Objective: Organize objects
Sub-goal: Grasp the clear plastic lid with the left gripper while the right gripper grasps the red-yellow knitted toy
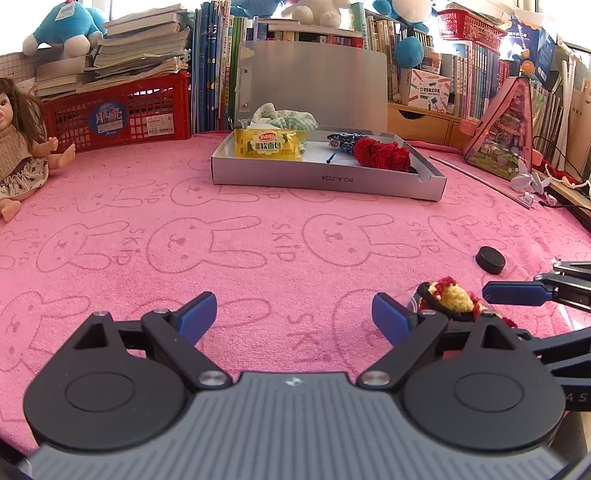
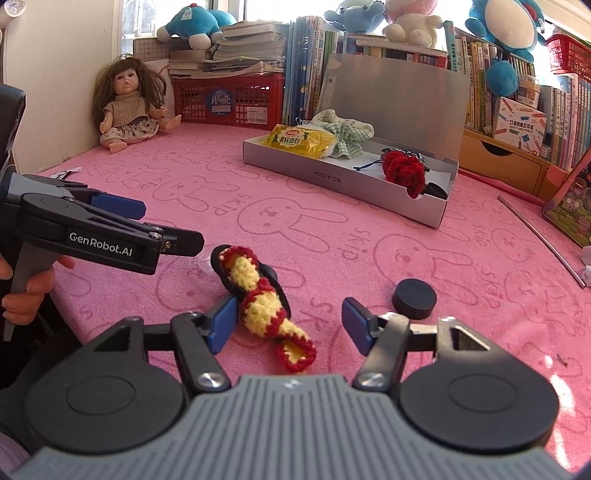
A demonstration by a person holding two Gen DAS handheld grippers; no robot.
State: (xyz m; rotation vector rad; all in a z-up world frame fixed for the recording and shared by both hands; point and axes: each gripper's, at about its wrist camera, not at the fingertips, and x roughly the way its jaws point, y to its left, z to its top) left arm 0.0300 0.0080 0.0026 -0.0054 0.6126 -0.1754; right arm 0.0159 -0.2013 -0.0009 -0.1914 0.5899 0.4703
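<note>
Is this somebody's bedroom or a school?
Probably a child's room or study corner at home: a doll sits on a pink bunny-print cloth, with shelves of books and blue plush toys behind.

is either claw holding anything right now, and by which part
Nothing is held. The right claw straddles the crochet strip near its middle, pads not pressing it. The left claw is open over bare towel.

Doll (image 1: 18, 147) cut off; box (image 1: 325, 177) label blurred.
</note>
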